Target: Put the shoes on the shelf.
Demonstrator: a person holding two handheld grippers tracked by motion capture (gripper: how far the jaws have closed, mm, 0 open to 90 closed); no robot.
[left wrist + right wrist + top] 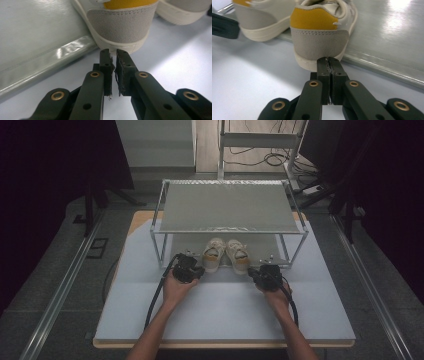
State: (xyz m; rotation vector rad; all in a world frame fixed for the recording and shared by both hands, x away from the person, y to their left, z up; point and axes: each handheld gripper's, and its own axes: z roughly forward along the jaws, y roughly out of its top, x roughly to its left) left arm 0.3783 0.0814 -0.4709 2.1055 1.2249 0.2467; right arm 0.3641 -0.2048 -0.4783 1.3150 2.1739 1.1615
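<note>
- At the front edge of the rack's lower shelf, the left gripper (192, 268) sits in the person's left hand (176, 287), its jaws nearly together with a thin slit between the pads and nothing clamped; in the left gripper view (113, 55) the tips stand just short of the left sneaker's heel (120, 25).
- The right gripper (260, 274), in the right hand (276, 292), is clenched, pads pressed flat with nothing between them; in the right gripper view (328, 62) the tips come just up to the right sneaker's heel (319, 42), whether touching I cannot tell.
- The two cream sneakers, left sneaker (214, 254) and right sneaker (238, 255), lie side by side, toes at 12 o'clock, heels with yellow tabs overhanging the shelf lip (47, 62) toward the grippers.
- The metal shoe rack (227, 207) stands at 12 o'clock from both hands; its upper shelf roofs the sneakers' toes, and its front legs flank the pair at 10 and 2 o'clock.
- A white table (225, 315) carries everything; black cables (154, 302) trail from each gripper toward 6 o'clock.
</note>
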